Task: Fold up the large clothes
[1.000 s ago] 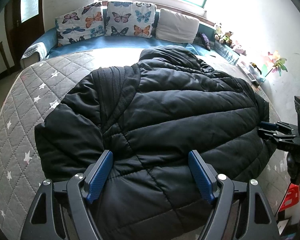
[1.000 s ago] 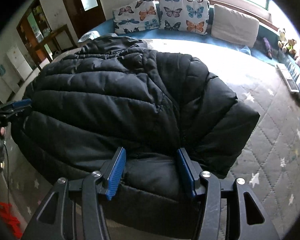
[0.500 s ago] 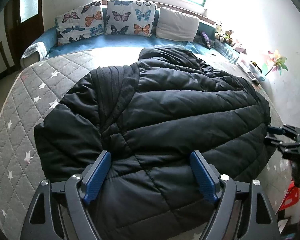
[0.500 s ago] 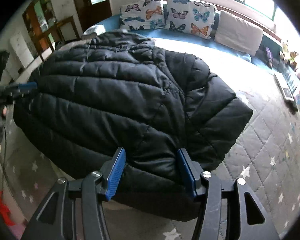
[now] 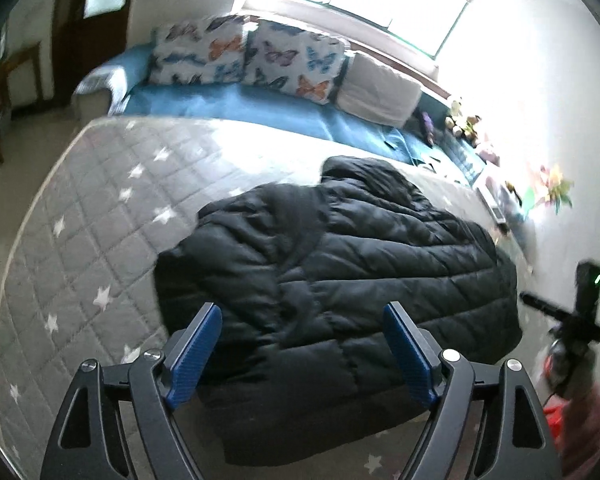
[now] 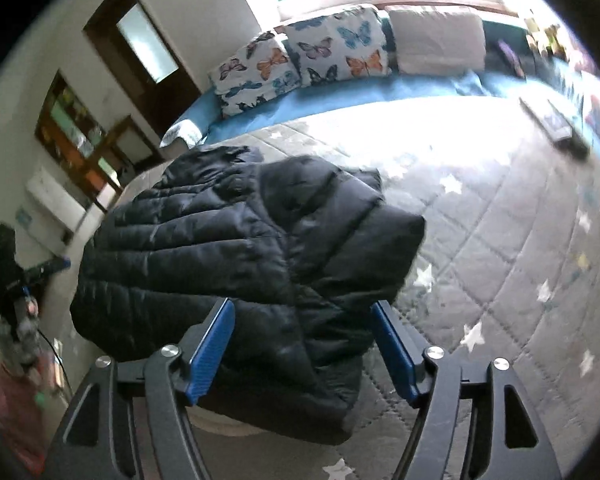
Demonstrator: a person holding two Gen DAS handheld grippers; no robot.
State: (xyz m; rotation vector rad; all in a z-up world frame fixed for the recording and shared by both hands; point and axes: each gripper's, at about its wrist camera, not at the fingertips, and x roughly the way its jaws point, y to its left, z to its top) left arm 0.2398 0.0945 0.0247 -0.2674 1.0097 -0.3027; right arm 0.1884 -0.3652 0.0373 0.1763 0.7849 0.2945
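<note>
Grey quilted bedding with white stars [image 5: 100,240] covers the bed, with butterfly pillows [image 5: 252,60] along a blue bench under the bright window. On it lies the black puffer jacket [image 5: 340,272], bunched into a thick, roughly folded bundle.

Compared with a second ago, both cameras now sit higher and farther back, so the jacket looks smaller and lies ahead of and below the fingers instead of filling the space between them. The left gripper [image 5: 302,354] has its fingers spread wide with only air between them; the jacket's near edge shows beyond the tips. The right gripper [image 6: 304,350] has just been opening, and its fingers now stand well apart too, nothing pinched; the jacket's folded sleeve side [image 6: 364,240] lies just past them. From the left view the right gripper [image 5: 560,312] shows off to the side, clear of the cloth.

Judging from this, the hem has been let go and a fold has been laid down. The bundle looks puffy, so it may need pressing flat or another fold.
</note>
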